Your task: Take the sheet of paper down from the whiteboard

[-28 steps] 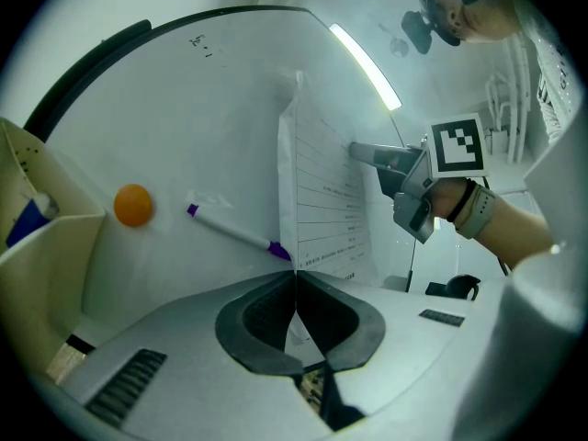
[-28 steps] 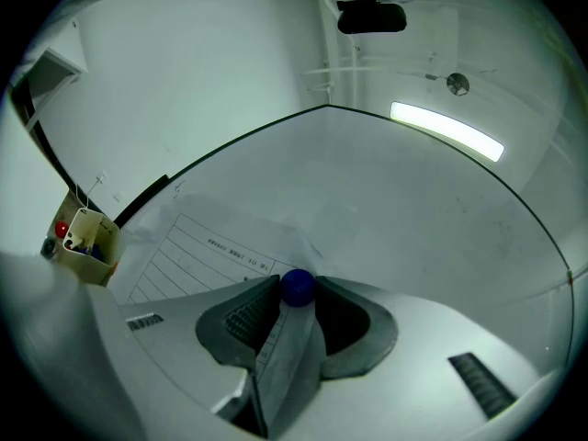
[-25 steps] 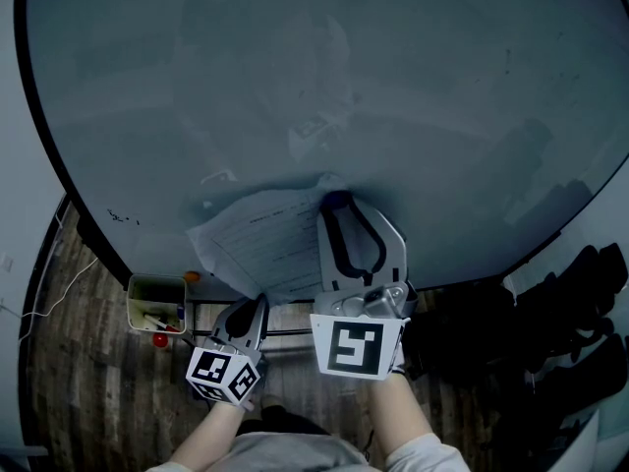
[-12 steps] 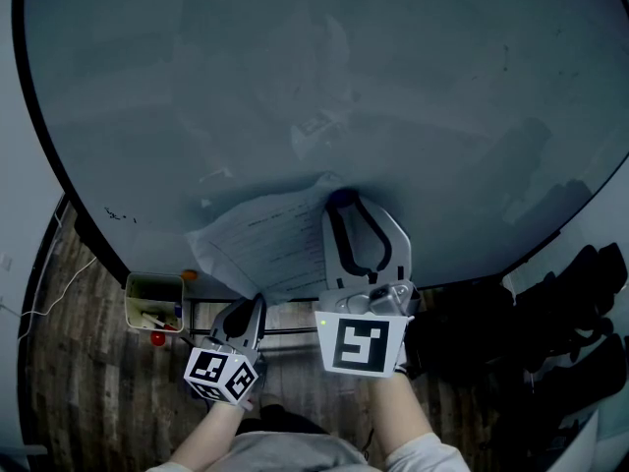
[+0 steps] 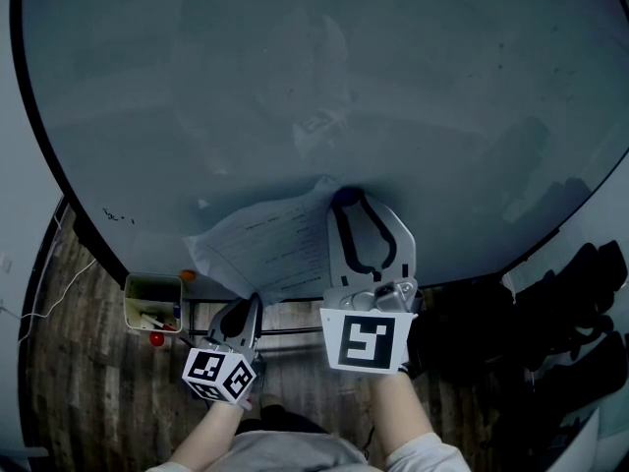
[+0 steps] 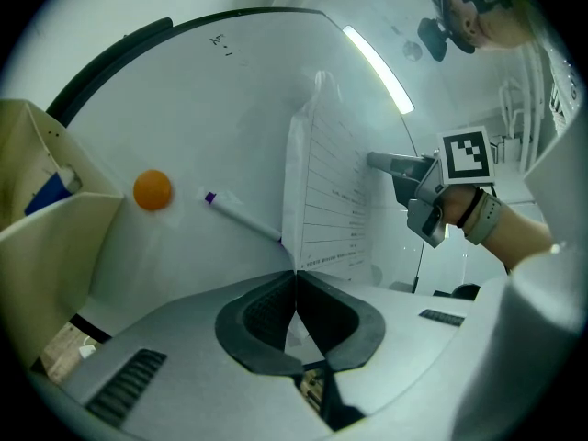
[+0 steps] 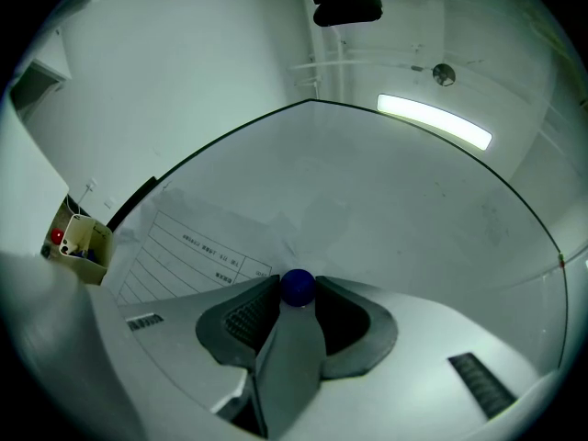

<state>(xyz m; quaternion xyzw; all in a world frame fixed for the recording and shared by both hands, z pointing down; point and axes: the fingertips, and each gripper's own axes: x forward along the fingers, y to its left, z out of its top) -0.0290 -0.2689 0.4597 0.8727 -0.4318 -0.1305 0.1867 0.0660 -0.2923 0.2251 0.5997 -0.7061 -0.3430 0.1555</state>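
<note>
Blue magnet (image 7: pixel 297 285) at the sheet's top right corner is the only thing I see pinning the sheet (image 5: pixel 265 249) to the board (image 5: pixel 295 87). My right gripper (image 5: pixel 345 201) has its jaws set on it, one pad to each side, kept fairly wide by the magnet's body. My left gripper (image 6: pixel 296 278) is pinched tight on the sheet's bottom edge, down by the board's lower edge. In the left gripper view the paper stands out from the board, edge-on, rather than lying flat.

Over the last second almost nothing changes. Both grippers sit where they were, jaws at the same spread, and the sheet hangs at the same place along the lower edge, left of the board's middle. I read that as a settled double grip: the grasping looks done and the pull-off has not yet begun.

Next, I judge, the right must lift the magnet off the board while the left keeps the paper from dropping. Dragging the magnet sideways could crease or tear the corner. An orange magnet (image 6: pixel 152 190) and a marker (image 6: pixel 241 215) sit on the board just beside the sheet; I cannot tell whether the marker touches it.
</note>
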